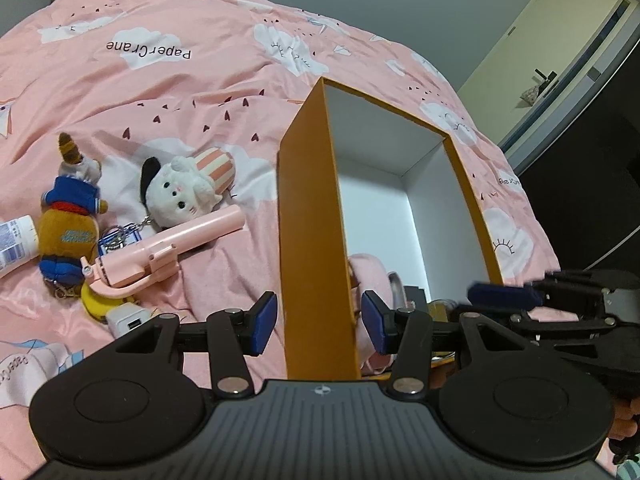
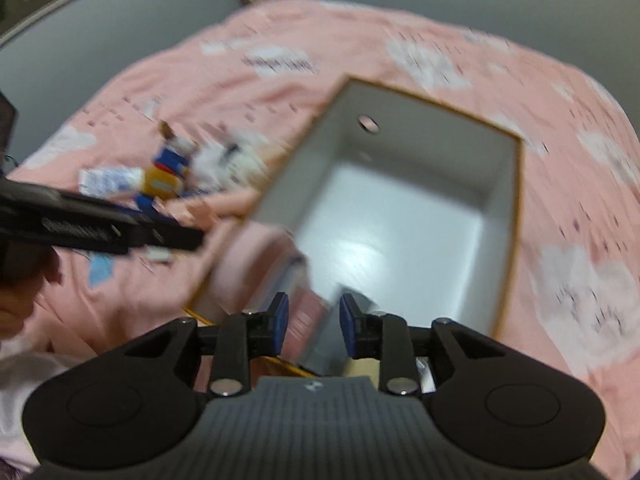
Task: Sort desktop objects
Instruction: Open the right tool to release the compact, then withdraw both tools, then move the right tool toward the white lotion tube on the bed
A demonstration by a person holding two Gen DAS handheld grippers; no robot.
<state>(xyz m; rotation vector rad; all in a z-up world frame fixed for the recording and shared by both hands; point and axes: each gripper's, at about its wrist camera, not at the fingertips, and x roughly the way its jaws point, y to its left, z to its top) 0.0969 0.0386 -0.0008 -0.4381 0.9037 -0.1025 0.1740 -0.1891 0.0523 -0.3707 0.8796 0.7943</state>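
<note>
An orange box (image 1: 312, 216) with a white inside stands open on the pink bed; it also shows in the right wrist view (image 2: 516, 216). My left gripper (image 1: 318, 320) is open, its pads on either side of the box's near left wall. My right gripper (image 2: 313, 322) is open over the box's near corner, above a blurred pink object (image 2: 248, 264) and a grey and pink item (image 2: 316, 328) lying inside. Left of the box lie a white plush (image 1: 180, 192), a brown and blue plush (image 1: 68, 216), a pink selfie stick (image 1: 168, 248) and a white bottle (image 1: 14, 244).
The pink quilt (image 1: 160, 80) with cloud prints covers the bed. A yellow item (image 1: 96, 300) and a white charger (image 1: 128, 320) lie by the selfie stick. A door (image 1: 560, 40) and dark furniture stand to the right. The right wrist view is blurred by motion.
</note>
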